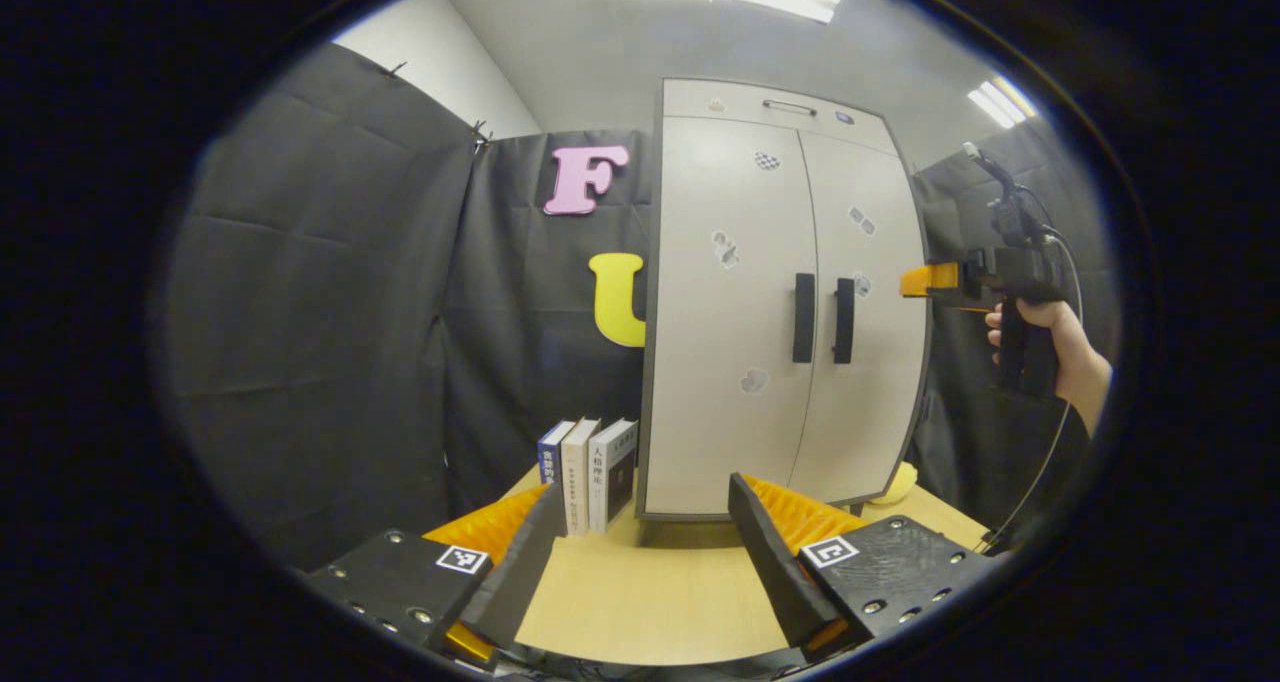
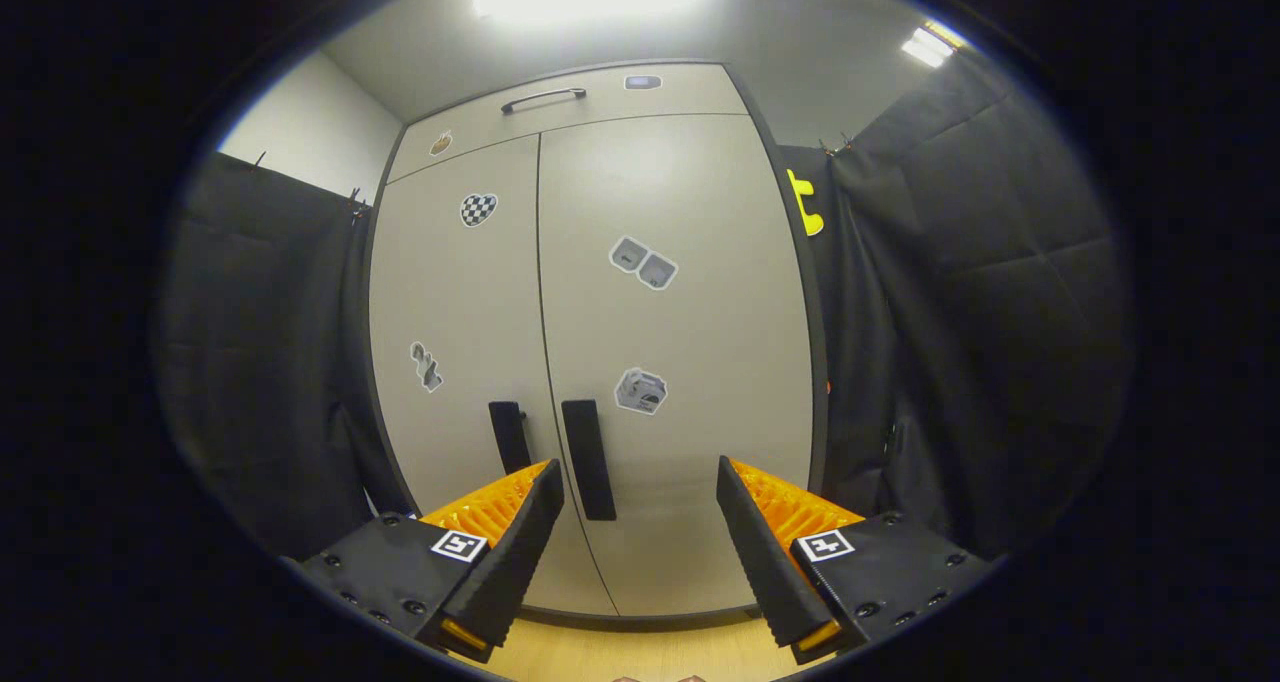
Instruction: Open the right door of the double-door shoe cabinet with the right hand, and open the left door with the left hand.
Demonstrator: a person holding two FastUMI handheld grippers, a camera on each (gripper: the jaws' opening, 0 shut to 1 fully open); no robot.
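The pale double-door shoe cabinet stands on a wooden table, both doors closed. Two dark vertical handles meet at the middle seam: the left door's handle and the right door's handle. My left gripper hangs open over the table, well short of the cabinet. A hand holds my right gripper near the cabinet's right edge at handle height. In the right gripper view the right gripper is open close to the doors, and the right handle lies beyond its left finger.
Three books stand upright on the table against the cabinet's left side. A yellow object peeks out at the cabinet's right foot. A top drawer with a thin handle sits above the doors. Black cloth walls surround the booth.
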